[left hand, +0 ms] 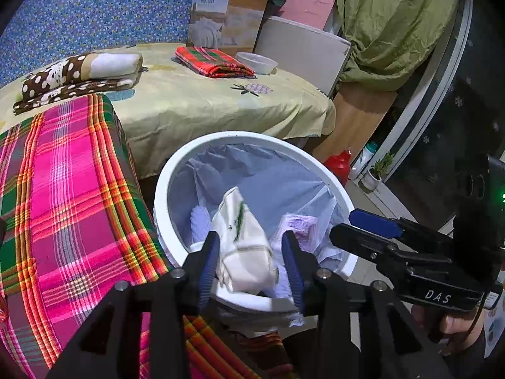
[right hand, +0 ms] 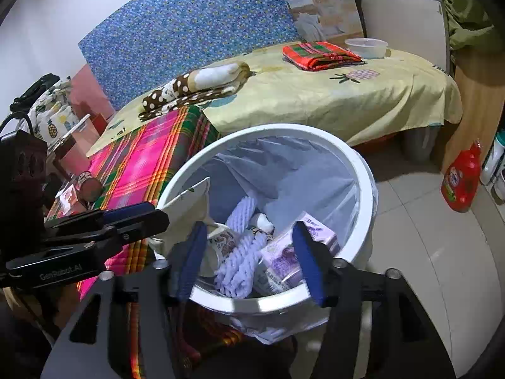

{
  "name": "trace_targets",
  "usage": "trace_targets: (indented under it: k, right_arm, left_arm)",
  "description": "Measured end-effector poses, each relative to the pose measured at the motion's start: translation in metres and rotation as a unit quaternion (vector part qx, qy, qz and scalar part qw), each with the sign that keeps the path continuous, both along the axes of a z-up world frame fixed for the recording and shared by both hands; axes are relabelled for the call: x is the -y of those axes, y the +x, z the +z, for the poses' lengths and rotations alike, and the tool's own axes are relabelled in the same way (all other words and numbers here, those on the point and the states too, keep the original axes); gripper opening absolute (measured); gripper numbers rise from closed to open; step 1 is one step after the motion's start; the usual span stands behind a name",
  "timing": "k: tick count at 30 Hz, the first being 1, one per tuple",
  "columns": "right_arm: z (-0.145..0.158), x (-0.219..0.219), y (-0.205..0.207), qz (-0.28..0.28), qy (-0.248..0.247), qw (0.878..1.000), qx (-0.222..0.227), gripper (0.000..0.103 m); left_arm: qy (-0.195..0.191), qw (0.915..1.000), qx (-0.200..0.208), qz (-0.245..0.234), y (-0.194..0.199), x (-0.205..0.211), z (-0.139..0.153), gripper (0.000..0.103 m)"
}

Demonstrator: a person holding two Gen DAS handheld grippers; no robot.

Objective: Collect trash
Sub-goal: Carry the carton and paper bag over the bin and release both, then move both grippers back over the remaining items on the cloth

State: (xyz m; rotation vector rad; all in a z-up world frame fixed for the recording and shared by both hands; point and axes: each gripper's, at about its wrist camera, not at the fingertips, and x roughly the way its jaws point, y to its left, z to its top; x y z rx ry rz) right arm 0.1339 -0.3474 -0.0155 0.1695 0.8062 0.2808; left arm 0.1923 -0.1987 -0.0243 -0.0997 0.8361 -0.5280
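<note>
- left gripper [left hand: 251, 260] over white trash bin [left hand: 164, 186], jaws apart with cream cloth/paper piece [left hand: 244, 240] between them; the piece looks blurred, pads not clearly pressing it, cannot tell if gripped or loose
- in right wrist view the same cream piece [right hand: 186, 208] sits at the left gripper's [right hand: 157, 218] tips, over the bin's left rim
- right gripper [right hand: 249, 259] wide, nothing between the pads, hovering over the near rim of the bin [right hand: 363, 170]
- right gripper also seen from left view [left hand: 350, 224], at the bin's right edge, person's hand [left hand: 454, 322] on its handle
- bin lined with clear plastic bag [right hand: 284, 170]; inside: white twisted rope bundle [right hand: 240, 252], purple printed packet [right hand: 284, 262], patterned paper cup [right hand: 221, 243]
- bin stands on tiled floor [right hand: 426, 237], touching the pink plaid cloth [left hand: 69, 195] covering the surface on its left
- behind: bed with yellow sheet [left hand: 205, 101], brown polka-dot folded blanket [left hand: 79, 75], red plaid folded cloth [left hand: 214, 61], clear plastic container [left hand: 257, 62]
- red bottle [right hand: 462, 180] on the floor to the right, well apart from the bin
- cardboard box [left hand: 227, 15] at the back against the wall
</note>
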Motion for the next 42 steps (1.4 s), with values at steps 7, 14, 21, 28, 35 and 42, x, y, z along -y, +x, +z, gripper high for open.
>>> trace_targets:
  k: [7, 14, 21, 28, 35, 42]
  right_arm:
    - [0.006, 0.004, -0.004, -0.007, 0.01, 1.0, 0.011, 0.06]
    - [0.012, -0.002, -0.013, -0.002, 0.019, 1.0, 0.018, 0.06]
    - [0.018, -0.02, -0.02, 0.016, 0.027, 0.999, 0.026, 0.06]
    - [0.02, -0.045, -0.027, 0.048, 0.031, 0.998, 0.027, 0.06]
    - [0.02, -0.074, -0.032, 0.086, 0.028, 0.996, 0.025, 0.06]
    - [0.017, -0.096, -0.036, 0.116, 0.035, 0.992, 0.016, 0.06]
  left_arm:
    - [-0.013, 0.9998, 0.011, 0.011, -0.004, -0.012, 0.008, 0.046]
    - [-0.02, 0.9993, 0.018, 0.026, -0.015, -0.031, 0.014, 0.046]
    - [-0.017, 0.9986, 0.025, 0.043, -0.033, -0.051, 0.017, 0.046]
    - [-0.013, 0.9965, 0.034, 0.075, -0.052, -0.075, 0.021, 0.046]
    - [-0.002, 0.9935, 0.026, 0.11, -0.067, -0.104, 0.014, 0.046]
    - [0.001, 0.9896, 0.031, 0.14, -0.082, -0.131, 0.011, 0.046]
